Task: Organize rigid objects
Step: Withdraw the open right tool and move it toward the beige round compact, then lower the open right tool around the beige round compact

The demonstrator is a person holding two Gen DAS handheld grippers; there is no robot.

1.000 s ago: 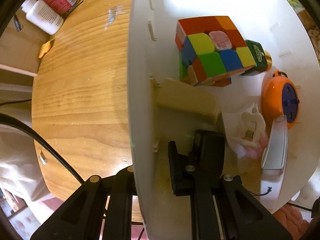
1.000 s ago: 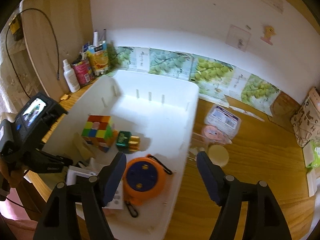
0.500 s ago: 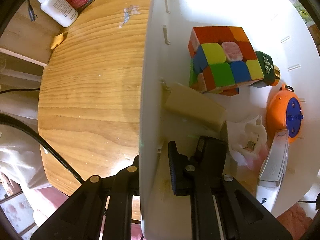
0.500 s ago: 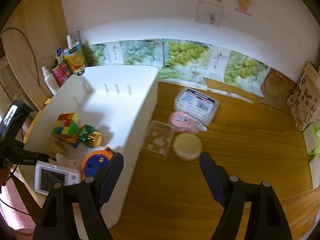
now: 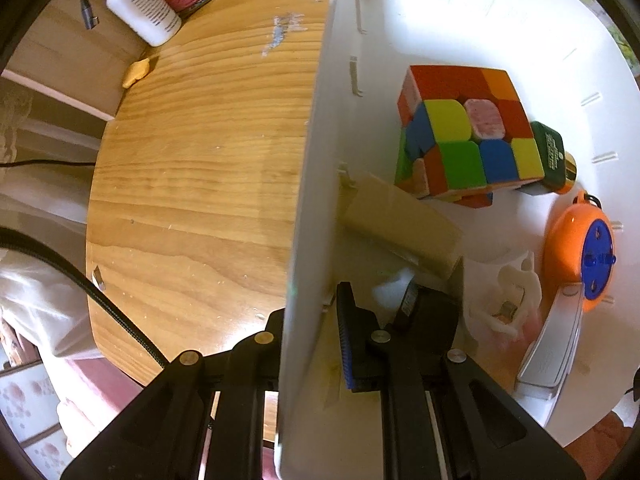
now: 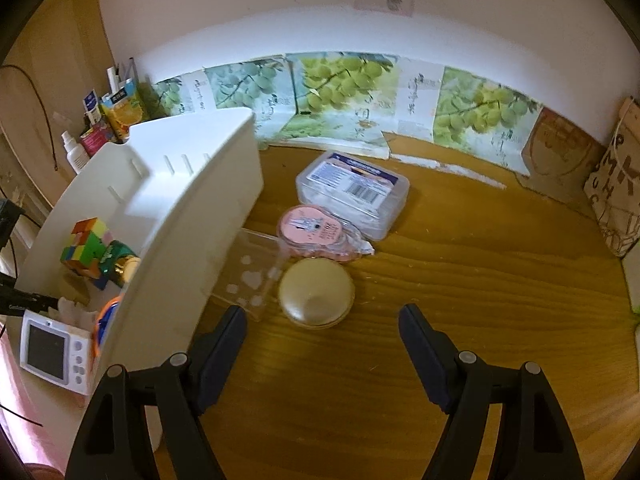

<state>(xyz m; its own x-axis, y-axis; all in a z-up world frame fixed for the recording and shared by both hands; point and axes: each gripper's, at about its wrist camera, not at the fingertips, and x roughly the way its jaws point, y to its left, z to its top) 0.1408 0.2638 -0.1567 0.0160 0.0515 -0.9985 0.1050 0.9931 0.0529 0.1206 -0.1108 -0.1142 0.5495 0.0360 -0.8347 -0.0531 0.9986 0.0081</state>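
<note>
My left gripper [image 5: 312,304] points down and is shut on the side wall of the white bin [image 5: 312,160], one finger outside and one inside. In the bin lie a colour cube [image 5: 460,132], a green bottle [image 5: 550,156], an orange reel [image 5: 580,252], a tan block [image 5: 400,224] and a white timer [image 6: 48,350]. My right gripper [image 6: 322,312] hangs open over the wooden table, just short of a round cream case [image 6: 316,294]. Beyond that case lie a pink round packet [image 6: 316,230], a clear labelled box [image 6: 352,188] and a small clear case [image 6: 252,276] beside the bin [image 6: 192,208].
Bottles and cartons [image 6: 116,116] stand at the back left corner; a white bottle [image 5: 140,4] shows there too. A printed bag [image 6: 616,200] leans at the right. Grape posters line the wall. The table's rounded edge [image 5: 92,240] runs left of the bin.
My right gripper has swung right, from above the bin to over the table, and come lower toward the round case. The left gripper kept its hold and rolled slightly.
</note>
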